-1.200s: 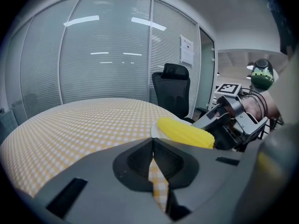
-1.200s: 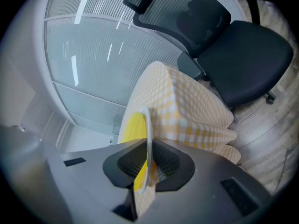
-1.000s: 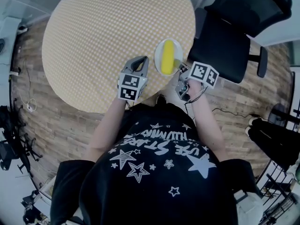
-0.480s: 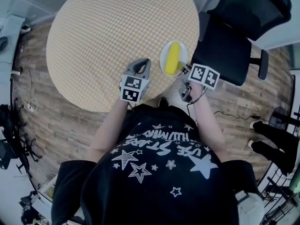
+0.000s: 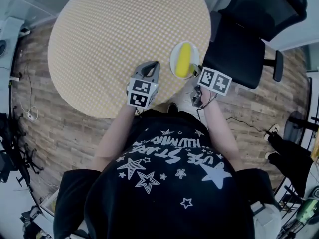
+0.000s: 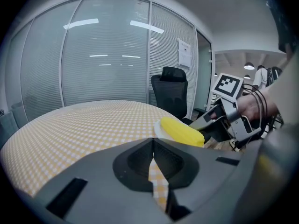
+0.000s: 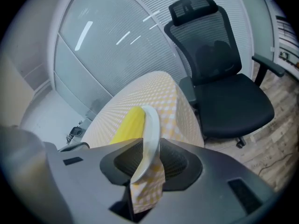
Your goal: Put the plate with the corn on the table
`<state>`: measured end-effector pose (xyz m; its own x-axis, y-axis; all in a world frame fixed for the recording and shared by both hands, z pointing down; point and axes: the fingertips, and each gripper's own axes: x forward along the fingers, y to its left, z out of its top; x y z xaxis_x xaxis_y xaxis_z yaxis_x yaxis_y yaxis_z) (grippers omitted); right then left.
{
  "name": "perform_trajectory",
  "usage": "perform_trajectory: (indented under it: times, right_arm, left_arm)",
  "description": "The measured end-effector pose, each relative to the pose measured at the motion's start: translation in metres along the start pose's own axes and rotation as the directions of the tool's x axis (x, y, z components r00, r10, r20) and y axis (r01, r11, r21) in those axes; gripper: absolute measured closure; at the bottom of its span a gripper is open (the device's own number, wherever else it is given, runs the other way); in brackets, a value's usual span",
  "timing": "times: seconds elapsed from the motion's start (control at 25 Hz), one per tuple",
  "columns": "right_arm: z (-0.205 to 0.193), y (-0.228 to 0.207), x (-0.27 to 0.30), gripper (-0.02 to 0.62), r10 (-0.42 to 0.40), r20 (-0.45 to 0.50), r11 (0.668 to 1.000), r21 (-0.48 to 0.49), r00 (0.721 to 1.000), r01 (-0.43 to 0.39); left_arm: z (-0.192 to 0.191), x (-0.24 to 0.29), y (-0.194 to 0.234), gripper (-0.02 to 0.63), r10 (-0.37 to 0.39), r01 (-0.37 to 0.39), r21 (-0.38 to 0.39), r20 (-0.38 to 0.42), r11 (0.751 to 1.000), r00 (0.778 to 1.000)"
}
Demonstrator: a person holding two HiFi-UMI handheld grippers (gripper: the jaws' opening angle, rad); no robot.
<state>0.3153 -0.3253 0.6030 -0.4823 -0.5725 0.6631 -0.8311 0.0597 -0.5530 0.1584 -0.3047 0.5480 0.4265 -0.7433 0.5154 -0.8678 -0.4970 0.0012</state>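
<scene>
Landmark = round table [image 5: 119, 39] with a yellow checked cloth.

- Left gripper [image 5: 151, 65]: sat over the table's near edge, jaws pointing in toward the table's middle. In the left gripper view [image 6: 153, 143] the jaws were pressed together with nothing in them, only checked cloth showing through the slit below the tips.
- Plate [image 5: 173, 59]: white, at the table's right edge, near side, just right of the left gripper. From the head view it lay over the edge line. Couldn't tell if it rested on the cloth or sat just above it.
- Corn [image 5: 183, 59]: yellow cob lying lengthwise on the plate, running away from the person. The left gripper view showed corn [image 6: 182, 130] and plate [image 6: 158, 129] at the table's right rim.
- Right gripper [image 5: 194, 72]: just off the table's right edge, near side, pinching the plate's near rim. In the right gripper view [image 7: 149, 146] the jaws were clamped on the plate [image 7: 150, 125], one on each face, with the corn [image 7: 128, 122] on the left face and the table [image 7: 161, 90] behind.
- Black office chair [image 5: 244, 39]: to the right of the table, close to the plate's side, on wood floor.
</scene>
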Motion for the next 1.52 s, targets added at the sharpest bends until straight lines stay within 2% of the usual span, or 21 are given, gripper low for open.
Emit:
perform_trajectory:
  times: [0.32,0.64,0.76,0.96,1.28,1.52]
  right_arm:
    - [0.023,0.001,-0.023,0.497,-0.066,0.148,0.998,0.004,0.987,0.066]
    - [0.038,0.035,-0.045,0.499,-0.12,0.305,0.992,0.007,0.945,0.124]
    - [0.038,0.058,-0.05,0.499,-0.126,0.354,0.991,0.0,0.927,0.135]
    - [0.02,0.113,-0.048,0.502,-0.097,0.386,0.993,-0.028,0.917,0.117]
    - [-0.018,0.175,-0.048,0.512,-0.111,0.432,0.992,-0.001,0.895,0.124]
    - [-0.057,0.216,-0.05,0.512,-0.134,0.452,0.99,0.028,0.882,0.137]
  left_arm:
    - [-0.001,-0.013,0.01,0.598,-0.025,0.025,-0.022,0.03,0.999,0.999]
    - [0.006,-0.052,0.046,0.598,-0.057,0.061,-0.054,0.084,0.997,0.995]
    - [0.014,-0.076,0.06,0.598,-0.086,0.091,-0.039,0.121,0.995,0.989]
    - [0.017,-0.12,0.102,0.598,-0.095,0.103,-0.035,0.178,0.994,0.98]
    - [-0.002,-0.167,0.162,0.598,-0.114,0.124,-0.038,0.201,0.991,0.973]
    - [-0.016,-0.208,0.19,0.598,-0.157,0.16,0.004,0.213,0.987,0.964]
